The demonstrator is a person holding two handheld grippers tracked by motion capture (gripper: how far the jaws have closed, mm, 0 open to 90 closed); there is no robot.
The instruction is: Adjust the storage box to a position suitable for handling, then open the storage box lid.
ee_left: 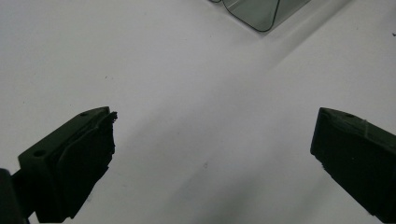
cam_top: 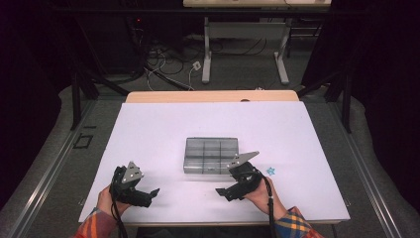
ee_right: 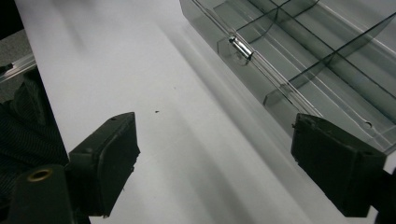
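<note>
Your left gripper (cam_top: 148, 194) sits at the lower left of the high view, over the white table surface (cam_top: 163, 129), with its jaws spread wide apart and nothing between them. In the left gripper view the left gripper (ee_left: 212, 144) shows bare white surface between the two black jaws, and one rounded corner of the clear compartment box (ee_left: 261, 11) appears at the top edge, well apart from the jaws.

Your right gripper (cam_top: 224, 192) sits at the lower centre of the high view, just below the near right corner of the compartment box (cam_top: 210, 154). Its jaws are also spread apart and grip nothing. In the right gripper view the right gripper (ee_right: 215, 154) looks along the box's long side: the compartment box (ee_right: 327, 56) occupies the upper right of the frame, and the right-hand jaw stands just beside its near wall; whether they touch cannot be told. A small metal latch (ee_right: 240, 47) sits on that wall at upper centre. The box is transparent grey, divided by inner partitions, and lies flat at the centre of the table.

A small blue star-shaped piece (cam_top: 271, 171) lies on the white surface just right of the right gripper in the high view, near the box's right end.
</note>
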